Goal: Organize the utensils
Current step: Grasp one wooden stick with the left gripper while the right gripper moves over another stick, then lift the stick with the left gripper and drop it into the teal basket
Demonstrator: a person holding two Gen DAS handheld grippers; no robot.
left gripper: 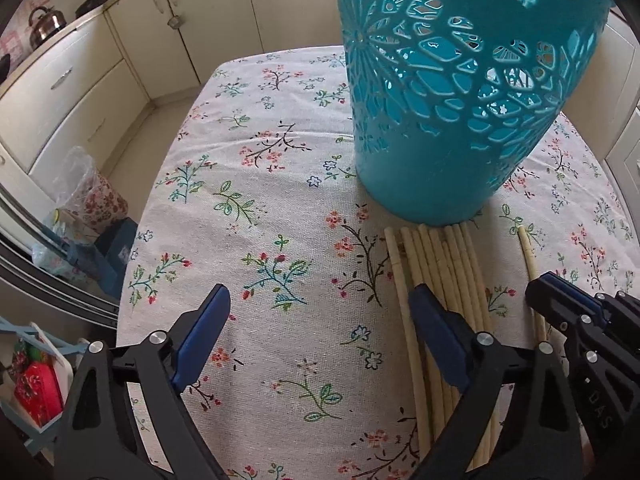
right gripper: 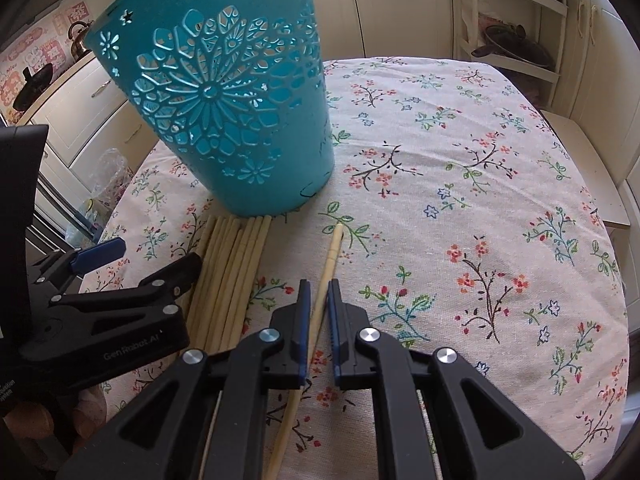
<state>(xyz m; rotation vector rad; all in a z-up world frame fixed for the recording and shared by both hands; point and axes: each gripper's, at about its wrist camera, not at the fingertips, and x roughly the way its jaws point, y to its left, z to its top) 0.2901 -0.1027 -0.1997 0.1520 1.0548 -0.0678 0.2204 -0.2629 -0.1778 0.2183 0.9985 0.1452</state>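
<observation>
- While I hold the right gripper (right gripper: 319,292) nearly closed on a single chopstick (right gripper: 326,268), that stick runs from the bottom centre of the right wrist view up toward the middle, its tip lying on the tablecloth (right gripper: 460,200).
- It looks light, thin and stiff, with a smooth surface, so I judge it could swivel or slip between the pads; a grip nearer its middle would steady it.
- The remaining chopsticks (left gripper: 444,264) lie bunched side by side just left of it, their tips touching the foot of the teal holder (left gripper: 440,100).
- My left gripper (left gripper: 320,300) is spread wide with nothing between its pads; its right finger rests over the bundle in the lower right of the left wrist view.
- The holder stands upright, filling the upper right of that frame; it is perforated plastic and probably light enough to tip if knocked.
</observation>
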